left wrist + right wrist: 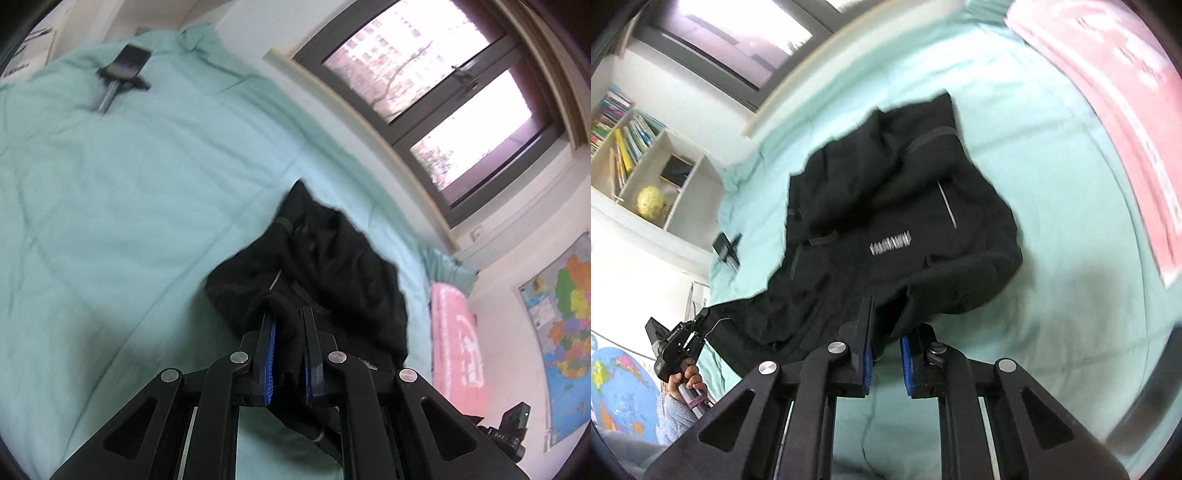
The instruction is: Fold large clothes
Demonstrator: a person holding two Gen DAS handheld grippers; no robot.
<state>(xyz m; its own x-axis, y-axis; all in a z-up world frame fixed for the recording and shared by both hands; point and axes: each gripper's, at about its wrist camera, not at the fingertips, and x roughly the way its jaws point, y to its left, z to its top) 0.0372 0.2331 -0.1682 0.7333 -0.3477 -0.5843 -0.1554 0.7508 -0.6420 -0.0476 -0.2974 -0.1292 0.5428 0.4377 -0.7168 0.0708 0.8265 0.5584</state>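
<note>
You're working over a bed (129, 192) spread with a soft, pale mint quilt, faintly creased along its stitched seams. A dark-framed window (436, 103) runs along the far wall, a colourful map (565, 325) hangs beside it, and a white bookshelf (646, 162) holds books and a yellow globe. A folded pink blanket (1115, 110) lies along the bed's edge. The black jacket (886, 206), matte and fleecy with a grey chest logo, sprawls crumpled mid-bed. Your left gripper (288, 317) is pinching a fold of its fabric; your right gripper (886, 317) is likewise clamped on its near hem. A small black device (125, 70) rests on the quilt, well apart.
</note>
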